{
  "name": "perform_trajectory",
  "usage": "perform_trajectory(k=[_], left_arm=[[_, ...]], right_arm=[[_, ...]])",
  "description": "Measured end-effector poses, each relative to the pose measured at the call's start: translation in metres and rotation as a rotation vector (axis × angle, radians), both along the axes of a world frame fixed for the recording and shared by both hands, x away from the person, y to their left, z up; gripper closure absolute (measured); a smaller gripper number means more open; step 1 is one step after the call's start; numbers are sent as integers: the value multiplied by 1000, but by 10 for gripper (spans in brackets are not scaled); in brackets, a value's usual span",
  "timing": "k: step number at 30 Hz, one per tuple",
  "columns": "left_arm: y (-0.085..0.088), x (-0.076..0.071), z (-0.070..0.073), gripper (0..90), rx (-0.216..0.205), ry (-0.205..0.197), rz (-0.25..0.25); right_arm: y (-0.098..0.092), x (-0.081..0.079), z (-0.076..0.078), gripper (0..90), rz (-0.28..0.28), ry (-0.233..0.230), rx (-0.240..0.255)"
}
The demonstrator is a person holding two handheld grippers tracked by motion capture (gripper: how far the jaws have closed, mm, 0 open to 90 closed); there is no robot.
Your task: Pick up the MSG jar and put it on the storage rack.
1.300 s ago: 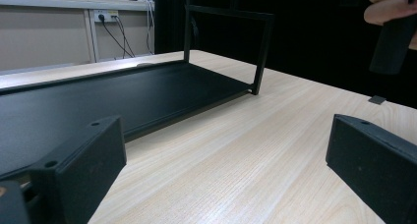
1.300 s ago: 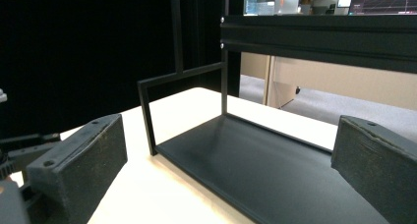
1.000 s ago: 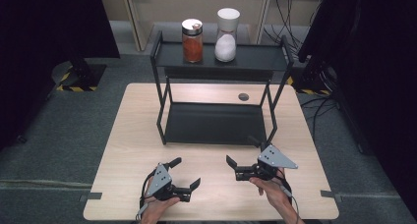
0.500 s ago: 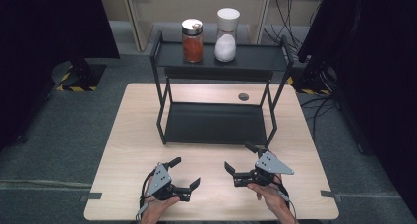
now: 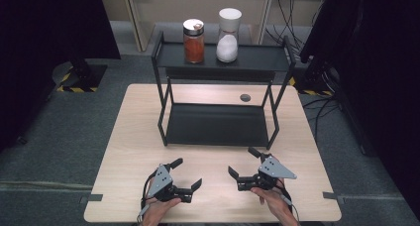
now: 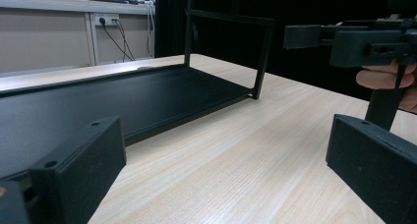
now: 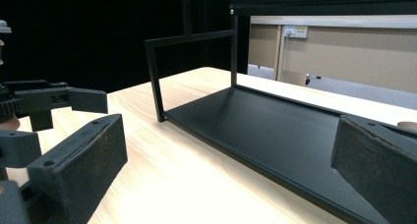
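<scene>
A black two-tier rack [image 5: 223, 57] stands on the far half of the light wooden table [image 5: 133, 137]. Its top shelf carries a jar of orange-red powder [image 5: 193, 41] and a white-capped jar of white powder [image 5: 228, 35]. Its lower shelf [image 5: 218, 124] is bare. My left gripper [image 5: 187, 172] rests near the front edge, open and holding nothing. My right gripper [image 5: 242, 161] is beside it, also open and holding nothing, just in front of the rack. In the left gripper view my jaws [image 6: 226, 175] frame the lower shelf [image 6: 123, 96]. The right gripper view [image 7: 228, 170] looks along that shelf [image 7: 275, 130].
A small dark grommet [image 5: 244, 97] sits in the table behind the rack. The right gripper [image 6: 364, 42] shows at the upper right of the left gripper view. The left gripper [image 7: 44, 106] shows at the left of the right gripper view. Grey floor surrounds the table.
My right gripper has drifted slightly left and toward the front edge, still open. The left gripper has stayed put.
</scene>
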State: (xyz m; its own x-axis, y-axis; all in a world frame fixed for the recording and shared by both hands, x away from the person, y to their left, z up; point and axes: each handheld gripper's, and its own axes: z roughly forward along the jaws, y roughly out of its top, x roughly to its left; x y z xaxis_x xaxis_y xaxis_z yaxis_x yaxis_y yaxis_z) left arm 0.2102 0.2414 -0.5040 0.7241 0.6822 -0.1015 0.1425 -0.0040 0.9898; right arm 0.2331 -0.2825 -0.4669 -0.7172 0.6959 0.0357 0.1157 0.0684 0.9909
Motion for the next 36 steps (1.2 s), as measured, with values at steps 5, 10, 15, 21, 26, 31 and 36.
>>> perform_trajectory(k=[5, 10, 15, 21, 26, 31, 36], left_arm=[[0, -1, 0, 10, -3, -4, -2], [1, -1, 0, 10, -6, -10, -1], [1, -2, 1, 10, 0, -16, -1], [2, -3, 1, 10, 0, -27, -7], [2, -3, 1, 10, 1, -26, -7], [2, -4, 1, 10, -1, -27, -7], [2, -4, 1, 10, -1, -28, -5]], right_arm=[[-2, 0, -5, 5, -5, 5, 4], [-3, 1, -8, 5, -7, 11, 6], [-5, 3, -9, 5, -8, 16, 14], [-4, 3, -10, 5, -10, 25, 13], [-5, 3, -10, 5, -11, 28, 14], [-5, 3, -10, 5, -12, 29, 16], [-5, 3, -10, 5, -15, 28, 17]])
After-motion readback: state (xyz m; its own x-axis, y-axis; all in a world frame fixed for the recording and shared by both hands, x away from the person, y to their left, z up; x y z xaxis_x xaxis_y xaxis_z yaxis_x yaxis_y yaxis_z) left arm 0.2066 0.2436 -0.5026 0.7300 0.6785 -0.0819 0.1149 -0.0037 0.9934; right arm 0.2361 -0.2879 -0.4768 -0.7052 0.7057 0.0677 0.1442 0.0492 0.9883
